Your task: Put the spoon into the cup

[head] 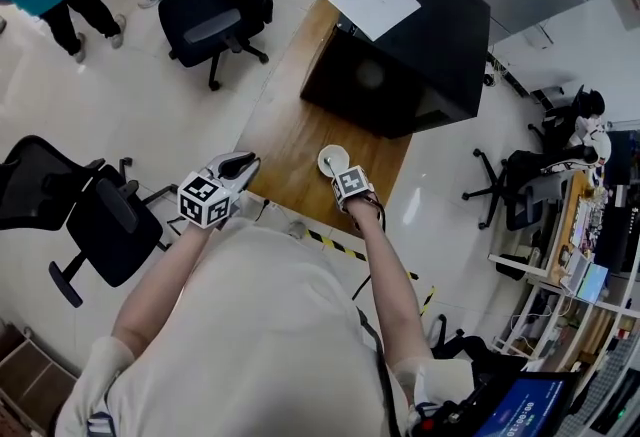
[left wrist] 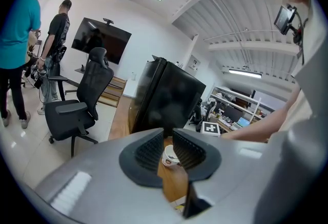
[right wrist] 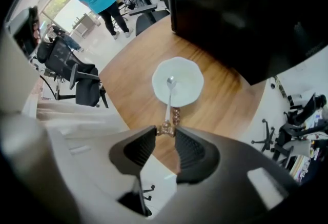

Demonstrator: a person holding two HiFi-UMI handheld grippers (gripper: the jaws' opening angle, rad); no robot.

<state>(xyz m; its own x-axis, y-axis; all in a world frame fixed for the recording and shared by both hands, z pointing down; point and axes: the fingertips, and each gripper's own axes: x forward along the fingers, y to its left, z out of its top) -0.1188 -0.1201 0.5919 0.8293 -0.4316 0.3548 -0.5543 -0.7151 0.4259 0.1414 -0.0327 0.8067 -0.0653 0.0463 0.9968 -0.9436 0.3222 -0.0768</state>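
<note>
Clamped on the beaded brown tip of the spoon (right wrist: 168, 100), the right claw (right wrist: 165, 132) points straight down, with the handle running away from its pads toward 12 o'clock in the right gripper view. The spoon's bowl already lies inside the white cup (right wrist: 188, 84), which stands on the wooden tabletop (right wrist: 128, 82); I cannot tell whether the bowl touches the bottom. A big black box (right wrist: 246, 13) sits beyond the cup at about 1 o'clock. In the head view, the left claw (left wrist: 167, 136) hangs well apart at the cup's 9 o'clock, its jaws a little apart and gripping nothing. I judge the task is at its last step, insertion. The next move calls for parting the right jaws gently so the handle settles against the rim, then lifting clear without tipping the cup.
</note>
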